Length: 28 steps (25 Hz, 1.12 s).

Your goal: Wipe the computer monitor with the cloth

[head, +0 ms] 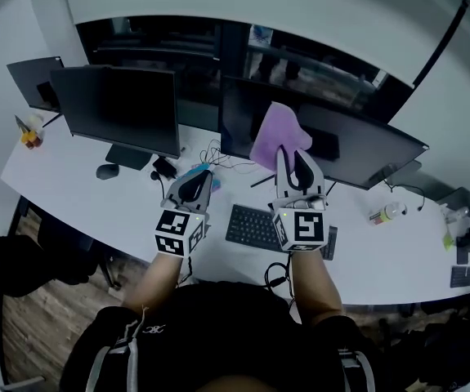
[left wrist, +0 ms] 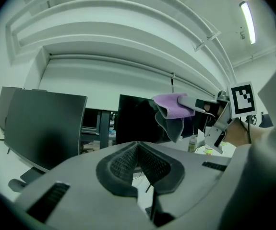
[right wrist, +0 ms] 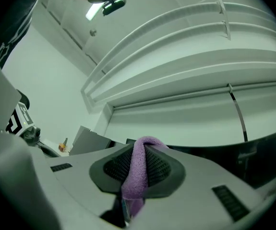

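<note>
Far to the left of the left fingers, a smaller monitor (head: pixel 120 109) stands on the white bench (head: pixel 63 186), and a mouse (head: pixel 107 171) lies near its foot. The left gripper (head: pixel 198 180) hangs above the bench edge. Its fingers (left wrist: pixel 121 163) are pressed together and nothing is between them. Between the two grippers and a little below them lies a dark keyboard (head: pixel 255 227). The right gripper (head: pixel 292 155) is raised higher and points at the wide monitor (head: pixel 341 144). Its fingers (right wrist: pixel 164 166) are clamped on the purple cloth (right wrist: pixel 138 169), which runs up between them and folds over their tips. The free part of the cloth spreads just ahead of the right fingertips, in front of the dark screen. I cannot tell if the cloth touches the screen.
</note>
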Available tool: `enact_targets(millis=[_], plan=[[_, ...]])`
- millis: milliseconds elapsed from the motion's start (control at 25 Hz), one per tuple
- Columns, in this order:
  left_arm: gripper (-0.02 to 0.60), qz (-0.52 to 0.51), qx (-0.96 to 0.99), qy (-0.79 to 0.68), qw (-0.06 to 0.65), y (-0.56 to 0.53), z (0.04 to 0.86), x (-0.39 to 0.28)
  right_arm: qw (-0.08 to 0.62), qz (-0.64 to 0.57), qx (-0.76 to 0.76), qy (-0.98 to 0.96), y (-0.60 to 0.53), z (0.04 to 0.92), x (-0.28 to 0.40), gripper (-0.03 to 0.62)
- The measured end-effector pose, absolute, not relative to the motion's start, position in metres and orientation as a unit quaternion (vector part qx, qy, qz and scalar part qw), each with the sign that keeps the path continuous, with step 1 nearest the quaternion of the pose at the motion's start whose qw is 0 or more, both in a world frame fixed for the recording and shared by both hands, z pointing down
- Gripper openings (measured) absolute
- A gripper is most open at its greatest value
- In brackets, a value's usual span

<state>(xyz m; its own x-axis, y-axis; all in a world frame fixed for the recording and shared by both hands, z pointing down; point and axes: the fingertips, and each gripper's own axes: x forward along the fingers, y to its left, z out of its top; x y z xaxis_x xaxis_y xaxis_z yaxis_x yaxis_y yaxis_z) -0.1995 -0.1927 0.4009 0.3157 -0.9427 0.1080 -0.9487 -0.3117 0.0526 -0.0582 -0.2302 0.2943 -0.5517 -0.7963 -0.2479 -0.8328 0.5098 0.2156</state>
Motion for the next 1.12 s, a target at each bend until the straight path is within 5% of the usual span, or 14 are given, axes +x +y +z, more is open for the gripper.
enact_targets(millis=[1120], plan=[[0.012, 0.001, 0.829, -0.555, 0.075, -0.203, 0.419, -0.289, -0.031, 0.287, -0.487, 0.824, -0.313, 0.216, -0.211, 0.077]])
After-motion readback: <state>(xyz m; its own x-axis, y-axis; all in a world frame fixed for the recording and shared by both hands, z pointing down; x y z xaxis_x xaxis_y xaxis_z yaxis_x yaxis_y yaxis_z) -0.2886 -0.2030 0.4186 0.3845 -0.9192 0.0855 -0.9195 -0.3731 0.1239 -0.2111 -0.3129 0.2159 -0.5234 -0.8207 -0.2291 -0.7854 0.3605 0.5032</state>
